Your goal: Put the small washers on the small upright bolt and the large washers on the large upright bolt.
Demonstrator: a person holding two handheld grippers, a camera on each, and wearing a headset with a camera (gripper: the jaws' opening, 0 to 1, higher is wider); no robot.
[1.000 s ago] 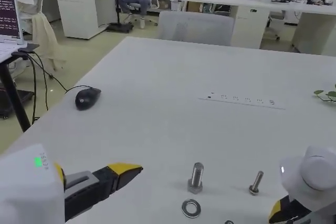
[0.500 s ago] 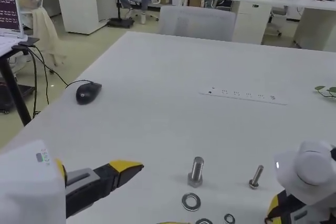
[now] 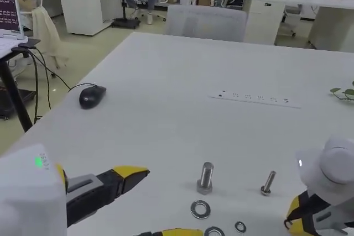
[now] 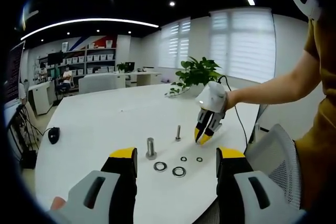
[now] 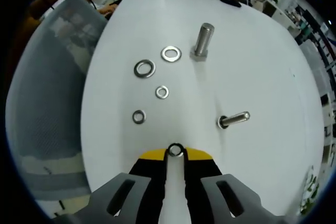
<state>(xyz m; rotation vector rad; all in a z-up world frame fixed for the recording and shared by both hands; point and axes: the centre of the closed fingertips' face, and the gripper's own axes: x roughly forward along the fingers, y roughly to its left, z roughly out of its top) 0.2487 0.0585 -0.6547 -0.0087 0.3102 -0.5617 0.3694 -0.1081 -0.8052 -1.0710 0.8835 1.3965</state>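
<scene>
**Small washer in the tongs — the small bolt comes next**

Right tongs (image 5: pixel 175 157) are pinched together on a small washer (image 5: pixel 176 150). They hold it right at their tips, up over the bench (image 3: pixel 166 109). The left tongs (image 4: pixel 177 155) are wide apart and hold nothing. They hang low near the front edge.

Both bolts stand on their heads on the bench. The large bolt (image 3: pixel 206 178) and the small bolt (image 3: pixel 268 183) are near each other. Both look bare, so I think the job is only at its start. Four other washers lie flat just in front of the bolts. There are two large washers (image 5: pixel 144 68) side by side, with two small ones (image 5: pixel 162 92) close by.

The next move, I think, is to carry the held washer over the top of the small bolt. The hole has to line up with the tip, and then the washer goes down and the tongs let go. The hole is tiny and the bolt is thin — a bump could tip the bolt over.

The bench is big, white and smooth. A computer mouse (image 3: pixel 92 96) lies far off to the left, and a row of sockets (image 3: pixel 254 99) sits further back. Past the bench are a grey chair (image 3: pixel 206 23), other white desks and a green plant (image 4: pixel 197 72).
</scene>
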